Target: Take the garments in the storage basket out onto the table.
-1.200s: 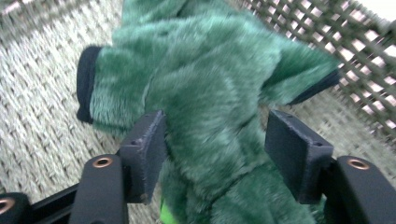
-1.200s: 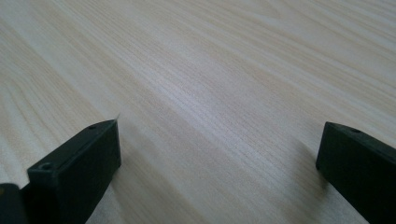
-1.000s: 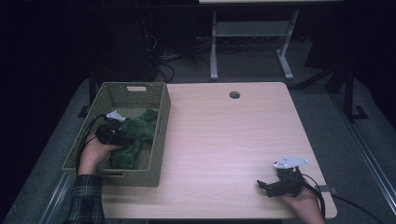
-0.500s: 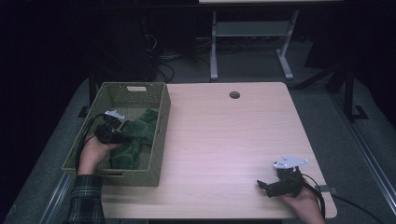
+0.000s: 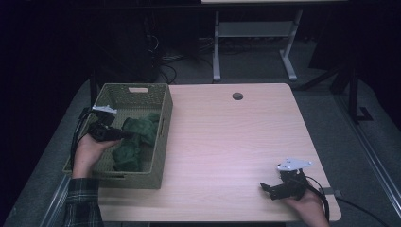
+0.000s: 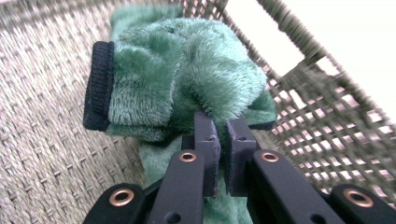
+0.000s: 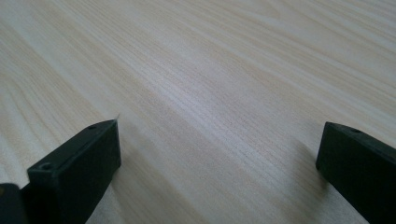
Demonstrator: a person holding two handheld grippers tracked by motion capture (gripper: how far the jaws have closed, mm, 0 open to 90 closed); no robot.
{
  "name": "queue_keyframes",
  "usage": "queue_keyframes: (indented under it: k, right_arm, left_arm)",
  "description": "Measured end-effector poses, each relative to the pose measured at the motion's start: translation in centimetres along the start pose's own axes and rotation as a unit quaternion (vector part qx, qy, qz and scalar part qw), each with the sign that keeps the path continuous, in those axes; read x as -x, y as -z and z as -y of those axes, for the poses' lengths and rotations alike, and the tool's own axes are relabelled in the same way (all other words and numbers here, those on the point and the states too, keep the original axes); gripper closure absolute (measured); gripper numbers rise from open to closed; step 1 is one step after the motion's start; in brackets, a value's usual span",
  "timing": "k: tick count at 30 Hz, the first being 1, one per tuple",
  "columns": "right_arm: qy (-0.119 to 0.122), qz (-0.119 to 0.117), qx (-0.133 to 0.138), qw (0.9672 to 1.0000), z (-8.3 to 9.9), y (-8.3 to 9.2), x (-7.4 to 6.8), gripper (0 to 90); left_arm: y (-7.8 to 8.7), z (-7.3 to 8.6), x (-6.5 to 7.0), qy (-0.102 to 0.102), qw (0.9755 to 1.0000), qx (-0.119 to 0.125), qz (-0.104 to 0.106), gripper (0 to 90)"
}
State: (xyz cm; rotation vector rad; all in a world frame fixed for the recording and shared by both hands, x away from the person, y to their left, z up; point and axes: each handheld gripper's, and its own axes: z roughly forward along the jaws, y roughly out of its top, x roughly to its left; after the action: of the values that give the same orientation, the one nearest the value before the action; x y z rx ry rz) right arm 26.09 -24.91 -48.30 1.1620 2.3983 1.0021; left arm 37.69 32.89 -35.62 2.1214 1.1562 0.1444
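Left tongs (image 6: 218, 128) lifted slightly, just clenched on green plush garment (image 6: 187, 79) inside wicker basket (image 5: 163, 142), right tongs (image 5: 265, 188) released, resting on surface (image 5: 227, 142).

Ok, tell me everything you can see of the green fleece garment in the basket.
The green fleece garment is plush, deep green and crumpled, with a black ribbed cuff at one end. It lies bunched inside the woven basket, against its right wall, part trailing toward the near end. The left gripper is shut on a fold of it, pile bulging above the jaws. Its full shape cannot be told.
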Motion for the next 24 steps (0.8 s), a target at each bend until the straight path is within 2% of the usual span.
queue_keyframes:
  k: [1,4,11,14,17,24]
  right_arm:
    - [0.000,0.000,0.000,1.0000,0.0,0.0,0.0,0.0]
    - [0.000,0.000,0.000,1.0000,0.0,0.0,0.0,0.0]
    - [0.000,0.000,0.000,1.0000,0.0,0.0,0.0,0.0]
    - [0.000,0.000,0.000,1.0000,0.0,0.0,0.0,0.0]
    - [0.000,0.000,0.000,1.0000,0.0,0.0,0.0,0.0]
    - [0.000,0.000,0.000,1.0000,0.0,0.0,0.0,0.0]
  left_arm:
    - [0.6,-0.2,0.3,-0.003,0.9999,0.014,0.006,85.7]
    - [1.1,-0.4,0.6,-0.003,0.9997,0.024,0.006,86.1]
    - [4.1,-1.7,1.5,-0.005,0.9978,0.066,0.008,86.2]
    - [4.9,-2.2,1.6,-0.004,0.9973,0.073,0.006,86.2]
    - [6.6,-3.1,2.0,-0.006,0.9960,0.089,0.009,86.2]
    - [8.9,-4.4,2.7,-0.012,0.9944,0.104,0.014,86.2]
